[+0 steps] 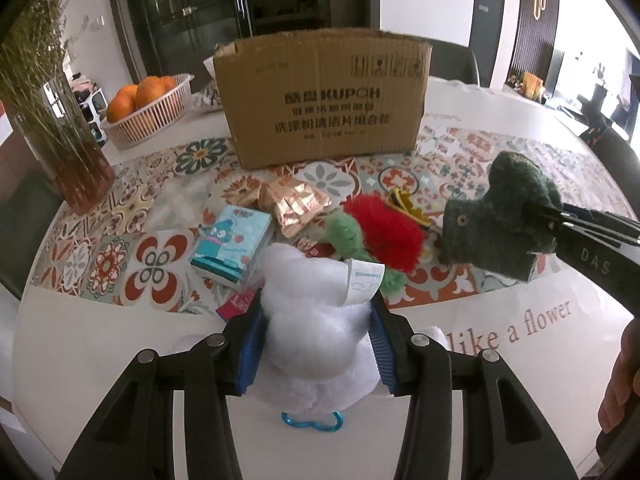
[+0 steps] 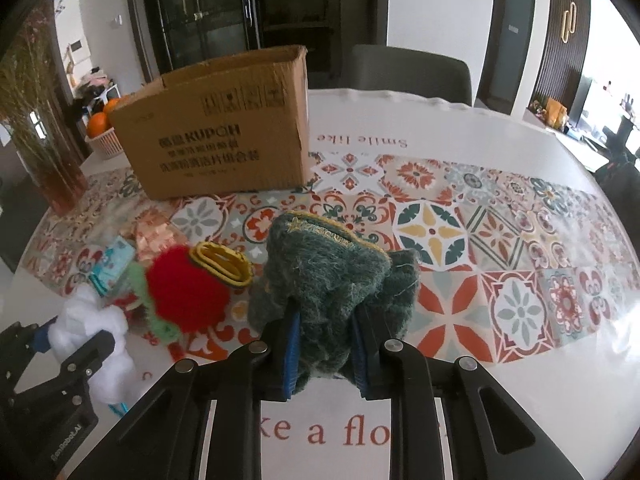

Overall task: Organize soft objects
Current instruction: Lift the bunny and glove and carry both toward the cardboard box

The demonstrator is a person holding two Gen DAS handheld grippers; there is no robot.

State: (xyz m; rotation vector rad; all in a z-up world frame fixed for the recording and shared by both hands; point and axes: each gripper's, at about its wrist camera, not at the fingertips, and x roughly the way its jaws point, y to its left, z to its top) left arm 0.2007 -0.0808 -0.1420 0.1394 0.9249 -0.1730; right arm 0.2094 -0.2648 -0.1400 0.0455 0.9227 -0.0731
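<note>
White plush (image 1: 316, 336) clenched in left gripper (image 1: 316, 340), green knit item (image 2: 332, 288) clenched in right gripper (image 2: 326, 352); both lifted, likely bound for cardboard box (image 1: 324, 96).

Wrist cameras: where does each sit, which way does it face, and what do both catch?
Left wrist: on the left gripper, facing the cardboard box; its jaws clamp a white plush, and the right gripper enters at right.
Right wrist: on the right gripper, facing the box; it clamps a green knit item.
Shared: box, red pompom, both held items.
</note>
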